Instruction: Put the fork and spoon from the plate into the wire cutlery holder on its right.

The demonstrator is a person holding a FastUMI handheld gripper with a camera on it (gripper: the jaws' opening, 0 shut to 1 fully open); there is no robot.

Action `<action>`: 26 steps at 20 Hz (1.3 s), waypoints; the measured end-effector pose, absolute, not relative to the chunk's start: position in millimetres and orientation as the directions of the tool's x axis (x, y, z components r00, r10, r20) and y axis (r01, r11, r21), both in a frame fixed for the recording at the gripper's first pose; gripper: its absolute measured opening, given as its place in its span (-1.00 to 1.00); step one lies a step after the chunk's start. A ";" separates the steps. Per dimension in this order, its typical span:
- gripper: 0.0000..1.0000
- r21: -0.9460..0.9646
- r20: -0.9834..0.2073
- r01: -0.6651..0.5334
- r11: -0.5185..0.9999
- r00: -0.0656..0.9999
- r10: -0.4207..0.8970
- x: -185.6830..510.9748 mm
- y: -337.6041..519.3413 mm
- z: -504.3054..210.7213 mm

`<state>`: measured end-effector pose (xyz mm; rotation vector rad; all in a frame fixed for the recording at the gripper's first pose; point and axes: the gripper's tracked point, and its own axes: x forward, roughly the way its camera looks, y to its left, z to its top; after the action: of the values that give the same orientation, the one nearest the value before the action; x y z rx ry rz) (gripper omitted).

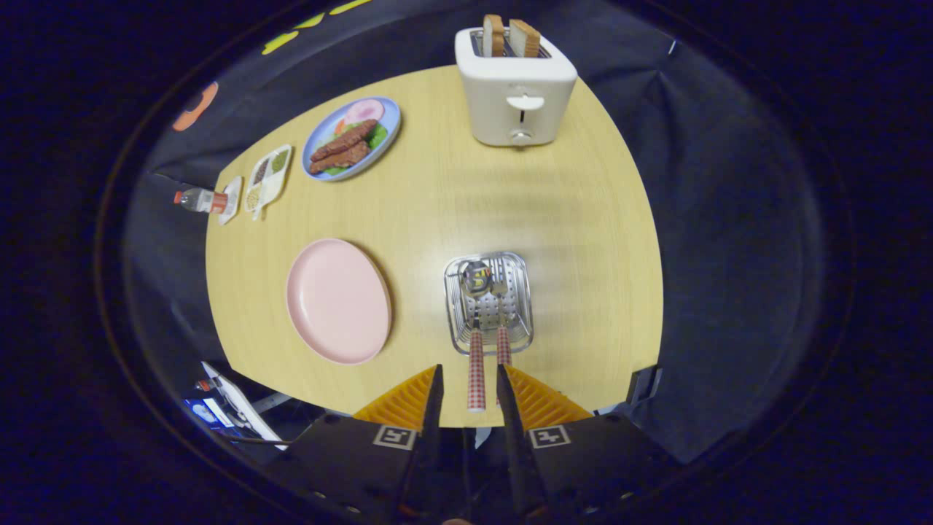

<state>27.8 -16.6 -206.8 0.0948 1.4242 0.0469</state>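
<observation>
A pale wooden table [437, 219] stands against dark cloth walls. The wire cutlery holder [489, 302] sits just right of the empty pink plate [337, 300], with the spoon [476, 343] and fork [502, 321] standing inside it. The gripper [469, 390] hovers above, fingers slightly parted, touching nothing clearly. The fork's handle end is hidden behind one finger.

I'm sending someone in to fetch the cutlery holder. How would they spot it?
On the wooden table, look right of the empty pink plate. The holder is a shiny wire basket just ahead of the open gripper, the only thing with two checked handles sticking out.
</observation>
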 end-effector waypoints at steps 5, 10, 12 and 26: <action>0.40 0.186 -0.882 -0.008 0.982 0.440 0.171 57.5 -1.3 -164.8; 0.87 0.114 -0.606 -0.111 0.987 0.780 0.158 66.0 -0.3 -95.4; 0.88 0.106 -0.472 -0.101 0.989 0.870 0.140 55.8 -0.7 -60.8; 0.87 0.072 -0.038 -0.152 0.986 0.987 0.155 -19.7 16.6 15.1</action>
<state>-19.7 16.6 15.1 0.0690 0.0431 0.1543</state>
